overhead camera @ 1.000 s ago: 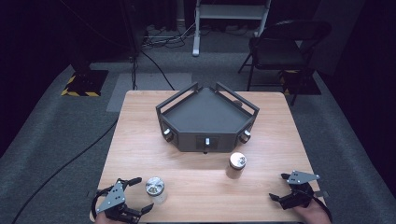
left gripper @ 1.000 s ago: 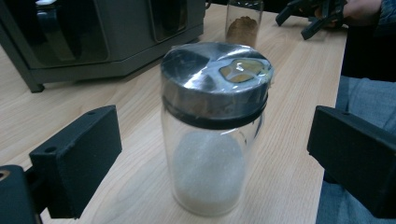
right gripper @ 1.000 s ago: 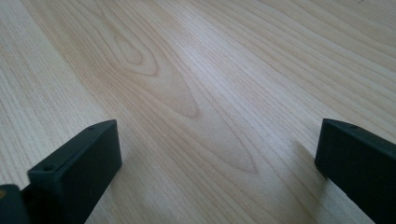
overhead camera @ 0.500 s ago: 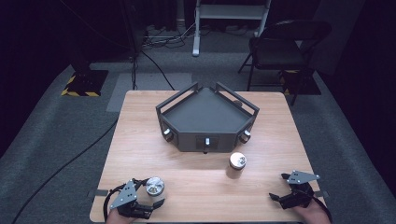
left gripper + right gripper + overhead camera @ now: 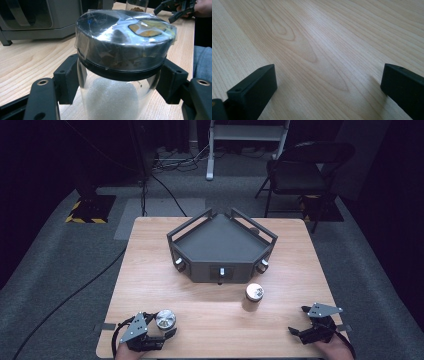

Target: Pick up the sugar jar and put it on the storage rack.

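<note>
Left gripper (image 5: 117, 82): jaws close on the glass jar (image 5: 120, 72), one either side below its foil-wrapped lid (image 5: 125, 37).
Right gripper (image 5: 327, 82): jaws spread wide, bare table (image 5: 317, 37) between them.
Second jar (image 5: 254, 296): well apart from both.

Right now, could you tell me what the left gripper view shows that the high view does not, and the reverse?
Only the left gripper view shows the near jar close up: clear film over its lid, white grains inside, a black jaw on each side of the glass.

Only the high view shows the whole table, the folding chair and the left gripper from above.

Both show the grey tray, the second jar and the right gripper.
</note>
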The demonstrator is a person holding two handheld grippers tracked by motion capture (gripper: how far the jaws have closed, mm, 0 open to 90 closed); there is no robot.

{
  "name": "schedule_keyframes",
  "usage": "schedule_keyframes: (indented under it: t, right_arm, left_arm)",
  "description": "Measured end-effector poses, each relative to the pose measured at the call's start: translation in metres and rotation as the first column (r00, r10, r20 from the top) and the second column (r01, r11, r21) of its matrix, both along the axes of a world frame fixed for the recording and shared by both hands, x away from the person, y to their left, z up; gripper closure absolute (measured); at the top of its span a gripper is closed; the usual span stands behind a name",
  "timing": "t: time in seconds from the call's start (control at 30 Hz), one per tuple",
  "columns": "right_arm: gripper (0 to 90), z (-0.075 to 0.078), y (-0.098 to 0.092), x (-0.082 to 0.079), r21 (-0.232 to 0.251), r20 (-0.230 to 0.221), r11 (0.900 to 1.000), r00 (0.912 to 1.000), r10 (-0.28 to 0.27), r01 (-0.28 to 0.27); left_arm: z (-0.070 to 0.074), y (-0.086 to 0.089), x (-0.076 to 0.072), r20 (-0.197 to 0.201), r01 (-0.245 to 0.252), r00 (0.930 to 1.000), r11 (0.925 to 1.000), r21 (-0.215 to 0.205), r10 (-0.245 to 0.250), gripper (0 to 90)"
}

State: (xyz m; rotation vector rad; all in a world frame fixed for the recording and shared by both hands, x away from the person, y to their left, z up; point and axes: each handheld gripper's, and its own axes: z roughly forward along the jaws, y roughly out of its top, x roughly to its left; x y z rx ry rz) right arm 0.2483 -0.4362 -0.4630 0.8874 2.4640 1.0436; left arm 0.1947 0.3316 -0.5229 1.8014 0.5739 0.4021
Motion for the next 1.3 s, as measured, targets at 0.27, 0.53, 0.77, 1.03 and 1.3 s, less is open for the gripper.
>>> schedule_keyframes:
  t: [0.27,0.53,0.77,1.03,1.3]
  right_arm:
    - [0.3,0.0,0.0,0.0,0.0,0.0,1.0,1.0,0.0,0.0]
    - [0.3,0.0,0.0,0.0,0.0,0.0,1.0,1.0,-0.003,0.003]
    - [0.3,0.0,0.0,0.0,0.0,0.0,1.0,1.0,-0.004,0.004]
    - [0.3,0.0,0.0,0.0,0.0,0.0,1.0,1.0,-0.004,0.004]
    - [0.3,0.0,0.0,0.001,0.0,0.0,1.0,1.0,-0.002,0.002]
  left_arm:
    - [0.0,0.0,-0.001,0.003,-0.002,1.0,1.0,-0.001,0.002,29.9]
    - [0.001,-0.001,-0.002,0.001,-0.008,1.0,1.0,0.004,0.008,30.0]
    - [0.009,-0.003,-0.001,-0.004,-0.003,1.0,1.0,-0.003,0.003,30.1]
    - [0.036,-0.008,0.0,-0.015,-0.044,0.999,0.9987,-0.027,0.043,30.0]
    - [0.058,-0.014,0.007,0.017,-0.053,0.9984,0.9965,-0.065,0.054,30.1]
